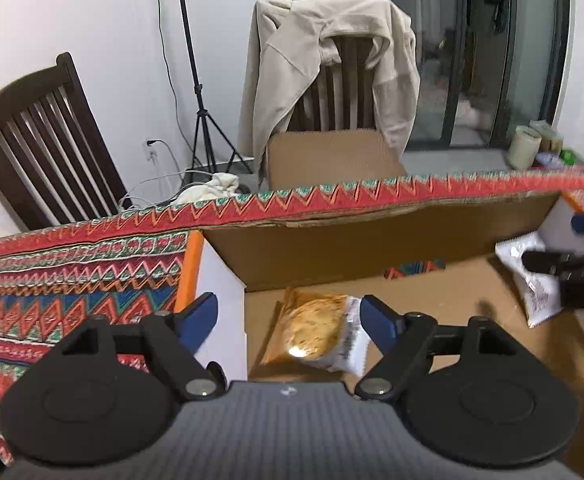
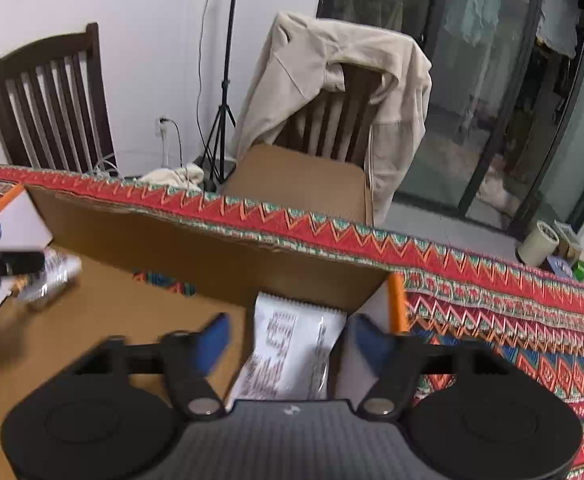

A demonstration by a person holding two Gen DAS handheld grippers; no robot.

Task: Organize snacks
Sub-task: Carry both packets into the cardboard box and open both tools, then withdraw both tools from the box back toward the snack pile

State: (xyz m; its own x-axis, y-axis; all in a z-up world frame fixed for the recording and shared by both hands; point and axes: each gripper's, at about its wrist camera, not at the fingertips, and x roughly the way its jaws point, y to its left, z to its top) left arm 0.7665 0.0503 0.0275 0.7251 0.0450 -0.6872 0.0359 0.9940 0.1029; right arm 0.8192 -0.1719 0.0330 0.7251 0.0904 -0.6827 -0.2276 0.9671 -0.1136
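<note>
**Two light packets, two tools spread wide over the box**

While both tools hang over the open cardboard box [image 1: 432, 252], neither grips anything: the left tool [image 1: 288, 320] has its blue pads [image 1: 202, 316] well apart either side of the gold cookie packet [image 1: 312, 330], and the right tool [image 2: 288, 338] stands just as wide around the white printed packet [image 2: 292, 344].

Each packet looks light, thin and crinkly, a sealed film pouch with air inside. I judge the film slippery and the cookie within brittle, so a hard squeeze across the middle could crack it. Better to pinch a crimped end seam or close gently across the narrow width.

The gold packet lies flat on the box floor near the left wall, a round biscuit pictured on its shiny face, one end white. The white one leans in the right corner, covered in dark print, its top edge serrated. Under the box lies a patterned red cloth [image 2: 512, 320] covering the worktop.
</note>
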